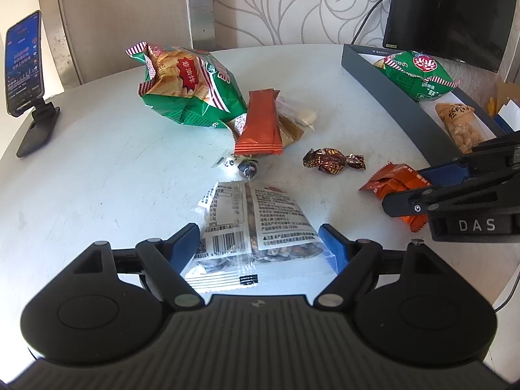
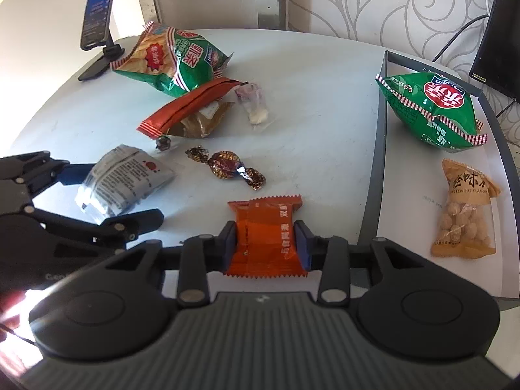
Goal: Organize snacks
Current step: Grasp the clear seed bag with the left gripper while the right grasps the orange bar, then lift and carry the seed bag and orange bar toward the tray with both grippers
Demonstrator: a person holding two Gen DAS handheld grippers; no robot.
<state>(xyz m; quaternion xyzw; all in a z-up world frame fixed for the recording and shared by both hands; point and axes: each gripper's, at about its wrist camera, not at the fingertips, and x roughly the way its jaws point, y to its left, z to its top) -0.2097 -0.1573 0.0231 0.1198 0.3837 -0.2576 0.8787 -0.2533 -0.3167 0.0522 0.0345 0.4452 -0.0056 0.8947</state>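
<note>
1. Patterned wallpaper and a dark monitor (image 1: pixel 448 13) backed the round white table (image 1: pixel 97 169) where we worked; a phone on a stand (image 1: pixel 24 65) stood at its far left edge
2. From the left wrist view, our left gripper (image 1: pixel 260 243) stood wide, its blue pads either side of the clear nut packet (image 1: pixel 256 227) but not pressing it; the packet's long axis ran away from us, along the fingers. Off to the right, our right gripper (image 1: pixel 419 182) sat on the orange snack packet (image 1: pixel 390 183), near the grey tray (image 1: pixel 383 91)
3. From the right wrist view, our right gripper (image 2: pixel 266 247) had its jaws closed in on the orange snack packet (image 2: pixel 266 234), both pads touching its sides, the packet resting on the table
4. We judged the tray (image 2: pixel 378 149) lay just to the right, already holding a green chip bag (image 2: pixel 432 110) and a peanut bag (image 2: pixel 464 214), so the right hand was the nearer one for the drop
</note>
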